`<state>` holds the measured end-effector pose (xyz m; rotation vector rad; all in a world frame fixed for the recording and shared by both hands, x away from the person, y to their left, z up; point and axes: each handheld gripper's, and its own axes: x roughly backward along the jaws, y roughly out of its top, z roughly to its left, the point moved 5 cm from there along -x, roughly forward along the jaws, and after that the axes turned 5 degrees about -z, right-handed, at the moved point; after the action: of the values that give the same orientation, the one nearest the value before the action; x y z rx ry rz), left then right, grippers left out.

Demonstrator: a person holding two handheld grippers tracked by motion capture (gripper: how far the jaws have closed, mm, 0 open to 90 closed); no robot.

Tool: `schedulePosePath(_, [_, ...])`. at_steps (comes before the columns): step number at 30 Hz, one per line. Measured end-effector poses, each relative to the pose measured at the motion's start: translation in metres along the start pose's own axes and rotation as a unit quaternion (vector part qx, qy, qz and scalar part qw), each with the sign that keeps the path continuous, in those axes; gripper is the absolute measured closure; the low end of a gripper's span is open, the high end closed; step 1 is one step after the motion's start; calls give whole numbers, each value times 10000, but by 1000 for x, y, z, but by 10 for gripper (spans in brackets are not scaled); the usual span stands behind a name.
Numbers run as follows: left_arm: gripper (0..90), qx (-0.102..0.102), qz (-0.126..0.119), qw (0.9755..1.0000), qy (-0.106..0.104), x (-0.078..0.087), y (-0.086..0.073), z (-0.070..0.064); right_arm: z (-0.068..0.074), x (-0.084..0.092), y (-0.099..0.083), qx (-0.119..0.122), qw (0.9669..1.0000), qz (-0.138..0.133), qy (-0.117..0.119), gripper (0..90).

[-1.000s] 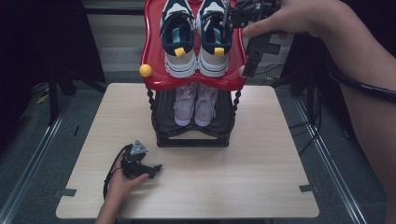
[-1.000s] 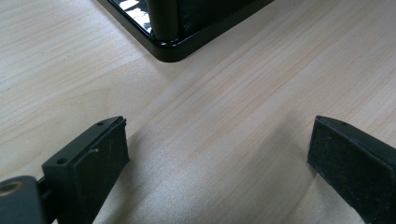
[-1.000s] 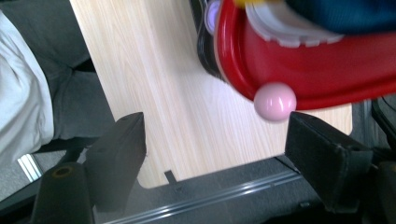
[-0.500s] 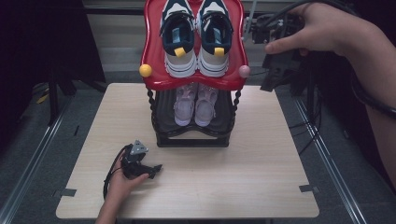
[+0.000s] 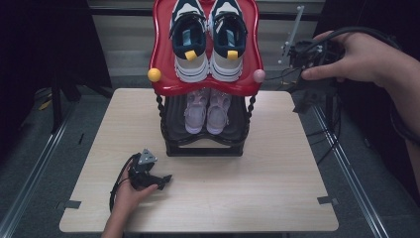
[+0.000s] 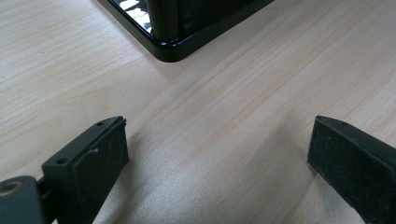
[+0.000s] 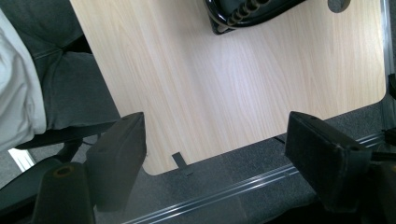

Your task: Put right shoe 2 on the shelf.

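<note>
A two-tier shoe rack stands at the back middle of the wooden table (image 5: pixel 257 188). Its red top tray (image 5: pixel 163 74) carries a pair of navy and white sneakers (image 5: pixel 208 39), and a pale pink pair (image 5: pixel 207 111) sits on the black lower shelf. My left gripper (image 5: pixel 166 179) rests on the table at the front left, jaws open with only bare wood between them (image 6: pixel 219 154); the rack's black base corner (image 6: pixel 177 46) lies just ahead of it. My right gripper (image 5: pixel 304 101) hangs in the air right of the rack near the table's right edge, open and holding nothing (image 7: pixel 215 154).
A yellow knob (image 5: pixel 154 75) and a pink knob (image 5: pixel 259 76) stick out at the red tray's front corners. Metal floor rails (image 5: pixel 346 158) run along both sides of the table. Dark tape marks (image 5: pixel 328 200) sit at the front corners. The person's legs (image 7: pixel 60 93) show beside the table.
My right gripper has moved right and down, away from the red tray's right edge. The left gripper has stayed in place on the table.
</note>
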<state>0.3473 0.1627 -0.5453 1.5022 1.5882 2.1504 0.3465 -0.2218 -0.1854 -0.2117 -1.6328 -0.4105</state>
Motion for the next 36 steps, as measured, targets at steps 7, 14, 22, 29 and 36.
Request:
schedulePosePath(7, [45, 3, 7, 10000, -1, 0, 0, 0, 4, -25, -14, -8, 10000, -67, 29, 199])
schedulePosePath(14, [45, 52, -30, 10000, 7, 0, 0, -1, 7, -60, -28, -58, 9999, -79, 129, 198])
schedulePosePath(22, [44, 51, -30, 10000, 5, 0, 0, -1, 9, -96, -41, -71, 9995, -166, 240, 193])
schedulePosePath(29, [44, 52, -30, 10000, 9, 0, 0, -1, 17, -134, -55, -191, 9986, -253, 415, 193])
schedulePosePath(36, [44, 59, -54, 10000, 32, -1, 0, -1, 20, -169, -66, -228, 9981, -278, 497, 191])
